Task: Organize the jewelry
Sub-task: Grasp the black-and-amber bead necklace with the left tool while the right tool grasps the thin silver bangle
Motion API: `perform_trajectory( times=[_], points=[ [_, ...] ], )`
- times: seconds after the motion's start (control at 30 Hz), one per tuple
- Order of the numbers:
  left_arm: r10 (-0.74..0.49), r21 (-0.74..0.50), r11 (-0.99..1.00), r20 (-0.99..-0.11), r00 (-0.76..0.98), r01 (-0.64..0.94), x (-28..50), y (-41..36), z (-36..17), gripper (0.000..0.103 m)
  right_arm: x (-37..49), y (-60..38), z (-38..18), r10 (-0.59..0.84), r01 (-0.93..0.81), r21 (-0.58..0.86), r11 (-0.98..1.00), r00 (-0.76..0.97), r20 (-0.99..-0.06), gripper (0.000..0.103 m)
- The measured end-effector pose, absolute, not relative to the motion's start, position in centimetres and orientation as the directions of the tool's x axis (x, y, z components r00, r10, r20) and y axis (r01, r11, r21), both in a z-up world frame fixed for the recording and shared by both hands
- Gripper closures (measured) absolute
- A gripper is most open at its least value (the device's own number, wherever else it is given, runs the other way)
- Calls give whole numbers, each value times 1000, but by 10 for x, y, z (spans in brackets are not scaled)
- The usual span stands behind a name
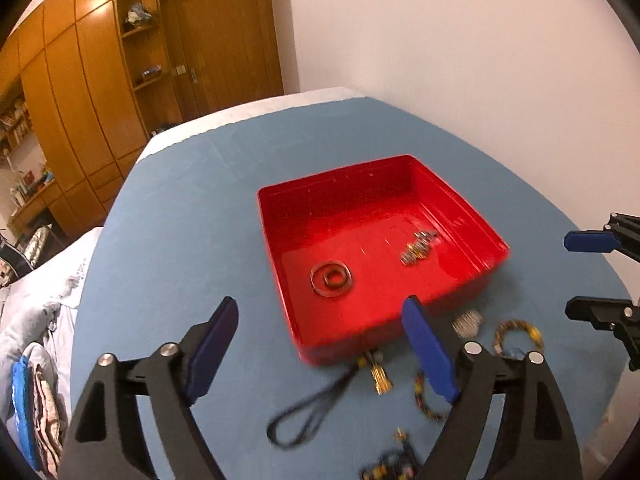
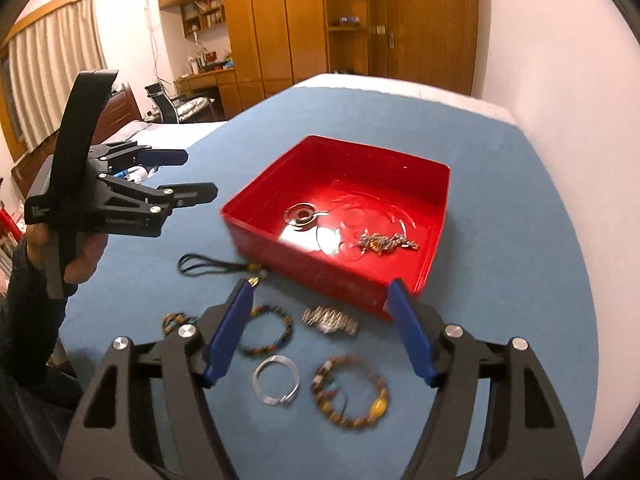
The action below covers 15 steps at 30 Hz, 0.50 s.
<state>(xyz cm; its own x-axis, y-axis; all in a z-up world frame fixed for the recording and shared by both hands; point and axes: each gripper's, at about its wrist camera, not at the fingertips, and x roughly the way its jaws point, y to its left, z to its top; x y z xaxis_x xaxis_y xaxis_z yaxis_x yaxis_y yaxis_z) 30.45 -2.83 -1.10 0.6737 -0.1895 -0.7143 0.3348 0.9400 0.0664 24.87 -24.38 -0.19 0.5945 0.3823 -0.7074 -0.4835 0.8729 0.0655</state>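
The red tray [image 2: 332, 280] already holds a ring and a chain, while bracelets [image 2: 266, 330], a silver bangle [image 2: 276, 380] and a black cord charm [image 2: 216, 266] lie just before its near wall, within reach; both grippers, left [image 1: 320, 346] and right [image 2: 320, 332], hover with jaws spread, empty.

Wooden wardrobe [image 1: 80, 92], curtains [image 2: 52, 68], office chair [image 2: 162, 106]

In the left wrist view, the beaded piece [image 1: 394, 466] at six o'clock is blurred and cut by the edge. The right gripper [image 1: 600, 276] at three o'clock is cropped.
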Motion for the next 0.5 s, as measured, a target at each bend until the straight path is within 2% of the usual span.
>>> perform_trajectory(
  times=[0.13,0.33,0.5],
  points=[
    [-174,84,944,-694,699,318,259,-15,-15,16,209,-240,-9,378,-474,53,879,625,-683,24],
    [-163,89,948,-687,709,304,194,-11,-43,13,178,-228,-43,375,-455,85,887,600,-707,24],
    [-173,53,952,-720,672,302,179,-14,-77,13,170,-222,-86,359,-410,131,903,548,-755,24]
  ],
)
